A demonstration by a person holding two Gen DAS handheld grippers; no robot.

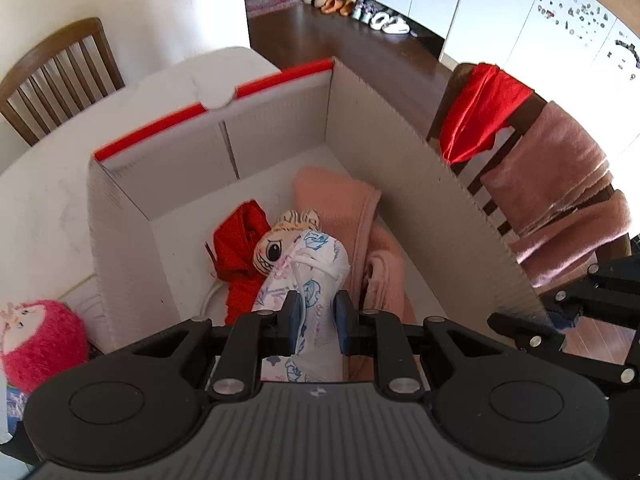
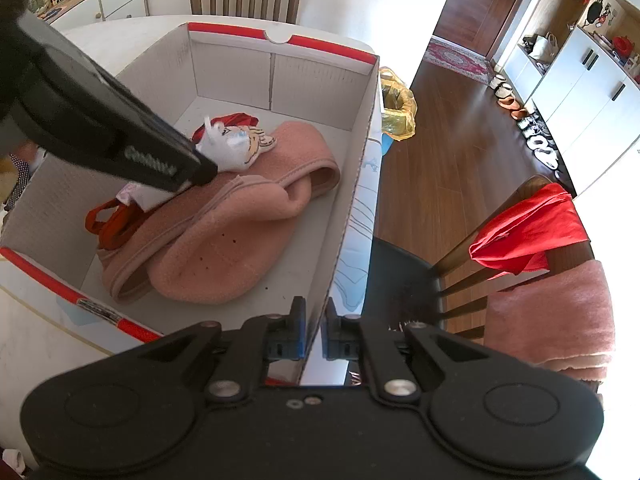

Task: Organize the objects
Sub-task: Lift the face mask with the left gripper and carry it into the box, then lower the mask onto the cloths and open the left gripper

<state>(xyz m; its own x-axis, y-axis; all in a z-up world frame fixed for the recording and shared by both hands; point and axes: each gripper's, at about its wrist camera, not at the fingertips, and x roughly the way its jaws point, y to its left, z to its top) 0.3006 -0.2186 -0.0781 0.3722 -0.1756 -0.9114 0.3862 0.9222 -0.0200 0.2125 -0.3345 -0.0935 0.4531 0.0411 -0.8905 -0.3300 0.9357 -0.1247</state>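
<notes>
Left tool [image 1: 317,312] is hanging over the open cardboard box [image 1: 360,120] on the white desk [image 1: 48,200], its blue pads pinching a white printed cloth [image 1: 308,268] that is draping down onto a plush toy [image 1: 276,248] and a red garment [image 1: 240,248] inside, just beside a pink fleece blanket [image 2: 224,248] lying across the box floor. Right tool [image 2: 314,332] is sitting at the near right corner, its pads pressing together on the box's side wall [image 2: 352,200]. A pink fuzzy toy [image 1: 40,340] is sitting on the desk outside the box, and a chair [image 2: 532,248] with red and pink cloths over its back is standing just beside the desk.
</notes>
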